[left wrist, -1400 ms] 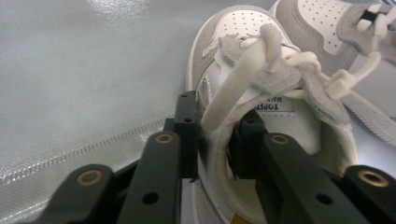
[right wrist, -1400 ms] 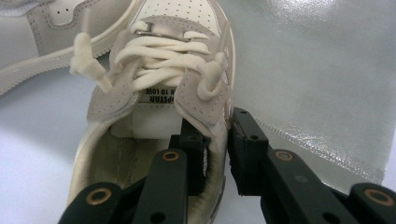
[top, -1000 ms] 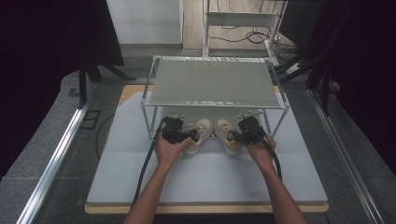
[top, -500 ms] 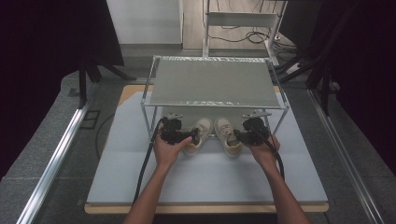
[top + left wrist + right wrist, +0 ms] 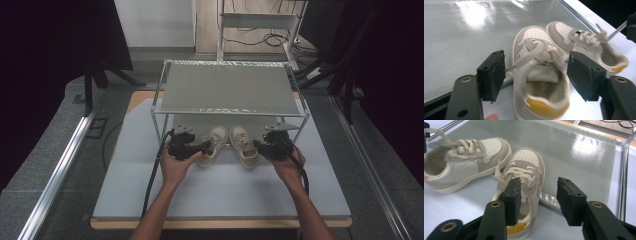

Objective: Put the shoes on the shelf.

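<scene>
Two small white-and-beige sneakers lie side by side at the front of a wire rack, toes pointing under it. The left shoe (image 5: 212, 145) (image 5: 534, 40) has a yellow heel lining, and my left gripper (image 5: 205, 148) (image 5: 537, 75) is at its heel. Its jaws have just been closing and stand on either side of the heel, with a gap at the left pad (image 5: 491, 75). At the right shoe (image 5: 244, 147) (image 5: 529, 162), my right gripper (image 5: 257, 146) (image 5: 539, 197) has also just been closing. One of its pads (image 5: 512, 200) is over the shoe's opening and the other is outside, clear of the shoe's side.
The rack (image 5: 230, 90) has a grey top shelf and a shiny lower mat (image 5: 579, 150) just beyond the shoes. Its front legs (image 5: 154, 127) flank my hands. The white table board (image 5: 225, 195) stretches toward the near edge. Cables trail from both grippers.
My right gripper has shifted a little to the right, and both hands have eased back slightly. The shoes lie about where they were.
</scene>
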Motion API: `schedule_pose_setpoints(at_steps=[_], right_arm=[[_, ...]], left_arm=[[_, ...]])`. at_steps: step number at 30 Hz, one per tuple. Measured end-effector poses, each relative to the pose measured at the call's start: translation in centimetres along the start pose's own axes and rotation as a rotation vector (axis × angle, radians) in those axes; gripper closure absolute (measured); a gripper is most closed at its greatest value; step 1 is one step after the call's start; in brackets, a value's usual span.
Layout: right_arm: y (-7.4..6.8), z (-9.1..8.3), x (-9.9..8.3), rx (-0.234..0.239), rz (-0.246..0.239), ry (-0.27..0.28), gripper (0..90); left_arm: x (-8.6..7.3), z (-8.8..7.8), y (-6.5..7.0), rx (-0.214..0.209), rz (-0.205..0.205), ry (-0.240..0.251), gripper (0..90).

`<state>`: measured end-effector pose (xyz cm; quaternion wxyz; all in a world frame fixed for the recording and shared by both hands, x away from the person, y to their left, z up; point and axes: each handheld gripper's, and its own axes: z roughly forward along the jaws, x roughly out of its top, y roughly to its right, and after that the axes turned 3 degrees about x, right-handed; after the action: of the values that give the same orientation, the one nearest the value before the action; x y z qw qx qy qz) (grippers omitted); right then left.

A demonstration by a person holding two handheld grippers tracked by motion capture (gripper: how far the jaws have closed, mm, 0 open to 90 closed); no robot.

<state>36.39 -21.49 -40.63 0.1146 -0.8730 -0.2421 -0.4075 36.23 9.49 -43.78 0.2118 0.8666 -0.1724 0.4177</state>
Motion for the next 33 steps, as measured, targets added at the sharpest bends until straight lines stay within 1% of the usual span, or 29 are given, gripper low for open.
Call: schedule_pose_setpoints(at_steps=[2, 3, 4, 5, 6, 7, 8, 9, 10, 11, 12, 13, 14, 15, 16, 17, 19, 20, 21, 22, 24, 26, 30, 33], right_arm=[[0.1, -0.4, -0.3, 0.002, -0.002, 0.006, 57.4], [0.3, -0.9, -0.9, 0.009, -0.003, 0.008, 61.4], [0.3, -1.1, -1.1, 0.009, -0.006, 0.009, 63.5], [0.3, -1.1, -1.1, 0.009, -0.006, 0.009, 63.5], [0.6, -1.4, -1.9, 0.014, -0.009, 0.006, 68.1], [0.6, -1.4, -1.9, 0.014, -0.009, 0.006, 68.1], [0.7, -1.6, -2.2, 0.020, -0.008, 0.002, 69.7], [0.9, -1.7, -2.7, 0.023, -0.010, -0.001, 71.8], [1.2, -1.9, -3.4, 0.025, -0.009, -0.009, 75.6], [1.2, -1.9, -3.4, 0.025, -0.009, -0.009, 75.6], [1.5, -1.9, -4.1, 0.030, -0.007, -0.020, 79.3], [1.5, -1.9, -4.1, 0.030, -0.007, -0.020, 79.3], [1.6, -1.8, -4.8, 0.036, -0.007, -0.033, 82.4], [1.6, -1.8, -4.8, 0.036, -0.007, -0.033, 82.4], [1.7, -1.6, -5.4, 0.040, -0.004, -0.044, 84.0], [1.8, -1.5, -5.6, 0.041, -0.002, -0.048, 84.5], [1.8, -1.4, -5.9, 0.045, 0.000, -0.051, 84.7], [1.7, -1.2, -6.5, 0.056, 0.004, -0.057, 84.9], [1.7, -1.2, -6.5, 0.056, 0.004, -0.057, 84.9], [1.5, -0.9, -6.9, 0.061, 0.004, -0.061, 84.9], [1.5, -0.7, -7.2, 0.069, 0.005, -0.063, 84.9], [1.3, -0.4, -7.5, 0.076, 0.005, -0.067, 84.9], [1.1, 0.1, -7.8, 0.082, 0.005, -0.071, 84.8], [1.0, 0.5, -7.7, 0.081, -0.004, -0.069, 84.2]], left_arm=[[-0.1, -0.7, -0.1, -0.008, 0.002, -0.007, 38.9], [-0.2, -1.3, -0.4, -0.013, 0.019, -0.012, 47.9], [-0.2, -1.6, -0.5, -0.013, 0.026, -0.015, 50.8], [-0.2, -1.6, -0.5, -0.013, 0.026, -0.015, 54.9], [-0.3, -2.0, -0.7, -0.012, 0.035, -0.016, 59.6], [-0.4, -2.3, -0.9, -0.015, 0.043, -0.019, 59.6], [-0.7, -2.6, -1.1, -0.021, 0.052, -0.029, 63.5], [-0.9, -2.8, -1.3, -0.022, 0.067, -0.049, 67.6], [-1.3, -3.0, -1.6, -0.029, 0.078, -0.063, 74.1], [-1.3, -3.0, -1.6, -0.029, 0.078, -0.063, 76.8], [-1.6, -3.2, -1.9, -0.028, 0.076, -0.069, 79.5], [-1.8, -3.3, -2.2, -0.023, 0.081, -0.074, 79.5], [-2.2, -3.5, -2.6, -0.020, 0.082, -0.082, 83.6], [-2.2, -3.5, -2.6, -0.020, 0.082, -0.082, 84.6], [-2.5, -3.6, -2.8, -0.015, 0.084, -0.090, 85.8], [-2.6, -3.7, -2.9, -0.013, 0.089, -0.096, 86.4], [-3.0, -3.7, -3.0, -0.009, 0.092, -0.112, 86.5], [-3.3, -3.8, -3.1, -0.003, 0.097, -0.121, 87.0], [-3.5, -3.8, -3.1, -0.004, 0.096, -0.127, 87.0], [-4.0, -3.7, -3.0, -0.020, 0.093, -0.140, 87.5], [-4.2, -3.6, -2.9, -0.025, 0.095, -0.146, 87.5], [-4.6, -3.3, -2.8, -0.041, 0.098, -0.164, 87.4], [-5.0, -2.9, -2.4, -0.059, 0.106, -0.182, 87.4], [-5.1, -2.6, -2.2, -0.065, 0.109, -0.191, 87.2]])
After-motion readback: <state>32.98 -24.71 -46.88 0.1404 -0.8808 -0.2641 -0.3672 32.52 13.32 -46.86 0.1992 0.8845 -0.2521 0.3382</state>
